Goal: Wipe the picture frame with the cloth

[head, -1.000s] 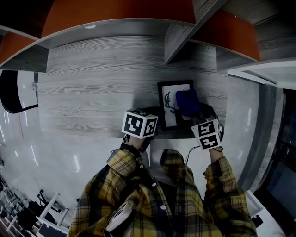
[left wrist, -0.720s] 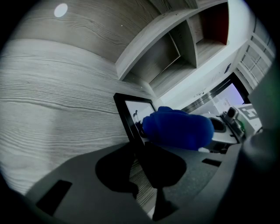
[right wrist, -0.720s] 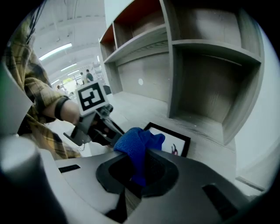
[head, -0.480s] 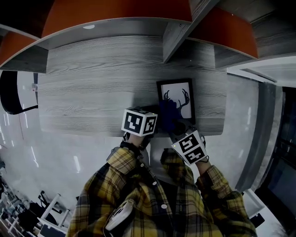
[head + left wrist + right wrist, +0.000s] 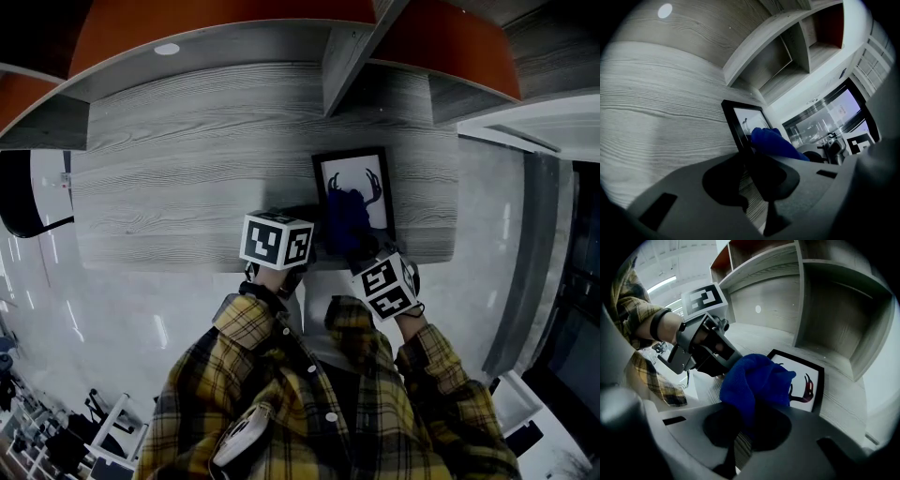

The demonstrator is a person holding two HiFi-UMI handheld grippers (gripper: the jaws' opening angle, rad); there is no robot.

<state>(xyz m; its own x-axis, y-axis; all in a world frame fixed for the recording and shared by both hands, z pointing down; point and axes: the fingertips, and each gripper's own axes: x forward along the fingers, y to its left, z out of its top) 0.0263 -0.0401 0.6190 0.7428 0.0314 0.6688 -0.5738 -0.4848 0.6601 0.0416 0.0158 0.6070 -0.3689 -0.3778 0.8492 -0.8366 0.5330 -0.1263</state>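
1. Grey wood-grain bench filled the head view, with a grey shelf unit and orange panels beyond it at 12 o'clock.
2. On the bench, toward 3 o'clock from its middle and close to the near edge, the picture frame lay flat: a black border around a white sheet with a dark antlered silhouette.
3. A blue cloth sat bunched on the glass and covered the frame's 7 o'clock part, so that only the antlers showed above it.
4. The right claw was closed on the cloth, whose folds bulged up from between its jaws and pressed onto the picture. It reached in from the frame's 6 o'clock side, its marker cube just off the bench edge.
5. The left claw stood at the frame's 8 o'clock corner. The black left border ran down between its jaws, which were clamped on that edge.
6. Both claws lay close together, the cloth just beside the left one's tip.
7. Yellow plaid sleeves led back toward 6 o'clock in the head view.
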